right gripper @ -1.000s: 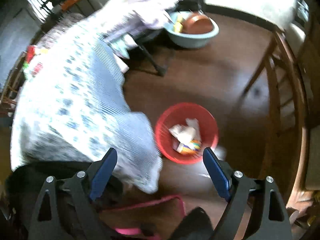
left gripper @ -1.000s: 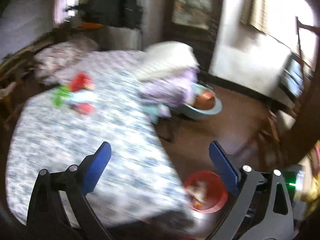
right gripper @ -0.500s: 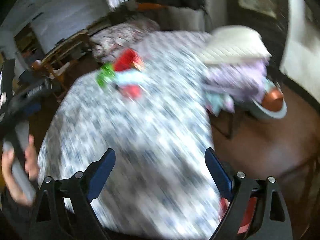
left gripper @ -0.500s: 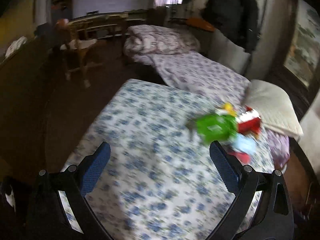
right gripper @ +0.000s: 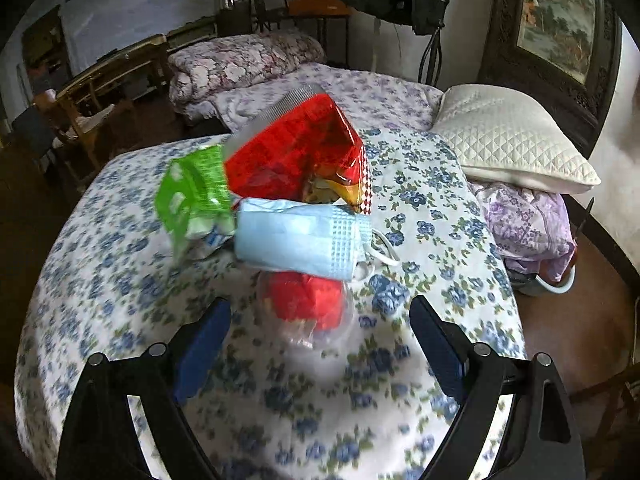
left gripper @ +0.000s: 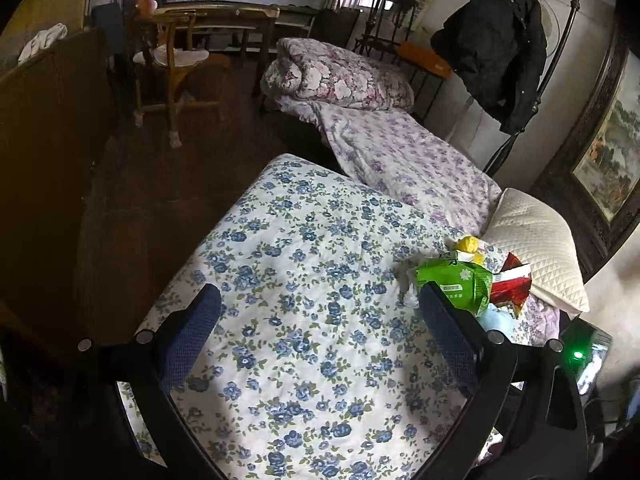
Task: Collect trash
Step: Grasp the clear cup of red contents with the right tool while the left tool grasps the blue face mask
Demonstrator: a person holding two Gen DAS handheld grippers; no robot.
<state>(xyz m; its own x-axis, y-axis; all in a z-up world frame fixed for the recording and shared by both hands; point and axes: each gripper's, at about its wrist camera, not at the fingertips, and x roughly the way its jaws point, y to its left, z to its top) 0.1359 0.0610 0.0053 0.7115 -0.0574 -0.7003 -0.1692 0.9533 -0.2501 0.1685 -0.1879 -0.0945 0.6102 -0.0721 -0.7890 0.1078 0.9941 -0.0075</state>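
Observation:
A heap of trash lies on the blue-flowered bedspread. In the right wrist view it holds a red foil snack bag, a green wrapper, a pale blue face mask and a clear plastic cup with red stuff inside. My right gripper is open, the cup just ahead between the fingers. In the left wrist view the green wrapper, red bag and a yellow scrap lie at the right. My left gripper is open and empty above the bedspread.
A white quilted pillow lies right of the heap, over purple bedding. A rolled flowered quilt lies at the far end. A wooden chair and table stand on the dark floor. A black coat hangs at the wall.
Both grippers swung from the floor and the red trash bin up to the bed. The right gripper has closed in on the trash heap; the left now looks over the bedspread.

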